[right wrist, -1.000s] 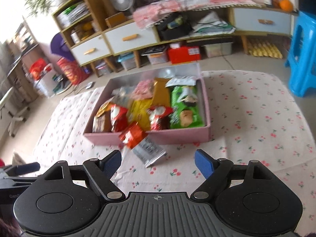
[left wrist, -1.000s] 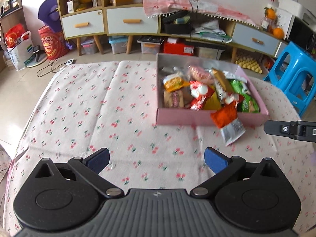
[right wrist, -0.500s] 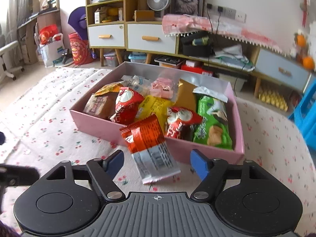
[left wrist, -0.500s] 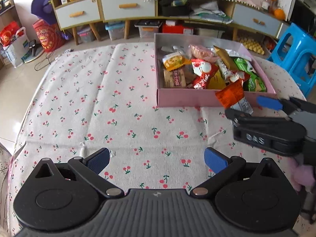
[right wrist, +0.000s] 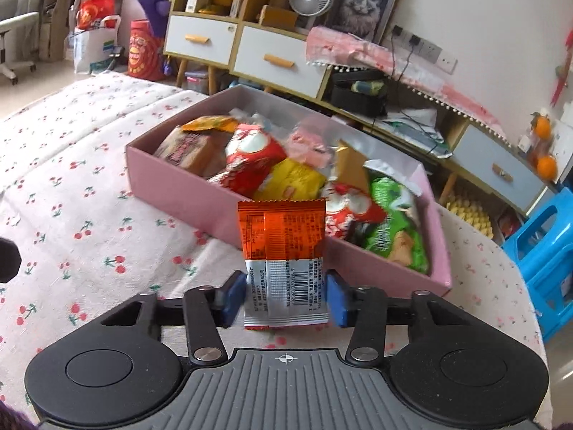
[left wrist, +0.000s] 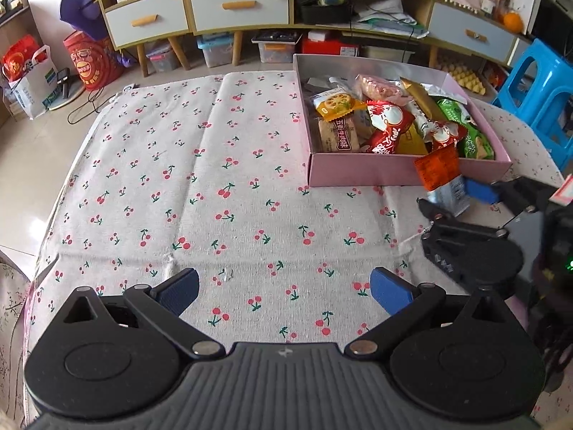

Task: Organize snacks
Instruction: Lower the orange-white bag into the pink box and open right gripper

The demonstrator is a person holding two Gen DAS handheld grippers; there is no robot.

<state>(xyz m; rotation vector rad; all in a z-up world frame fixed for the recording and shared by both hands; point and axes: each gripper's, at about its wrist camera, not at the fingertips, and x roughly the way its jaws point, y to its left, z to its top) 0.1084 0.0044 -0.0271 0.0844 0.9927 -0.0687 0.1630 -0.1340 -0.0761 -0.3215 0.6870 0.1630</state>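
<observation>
The right gripper (right wrist: 284, 295) has moved in and narrowed around the orange packet (right wrist: 283, 251) leaning on the pink box (right wrist: 186, 193); contact unclear. The left gripper (left wrist: 283, 292) stays spread, empty.

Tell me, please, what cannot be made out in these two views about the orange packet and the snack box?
- Orange packet: whether its lower edge touches the tablecloth; right wrist view, the right gripper body hides it.
- Packet's front: only its printed back shows.
- Pink box: the snacks underneath, covered by the top layer.
- Packet in left wrist view: lower end covered by the right gripper.
</observation>
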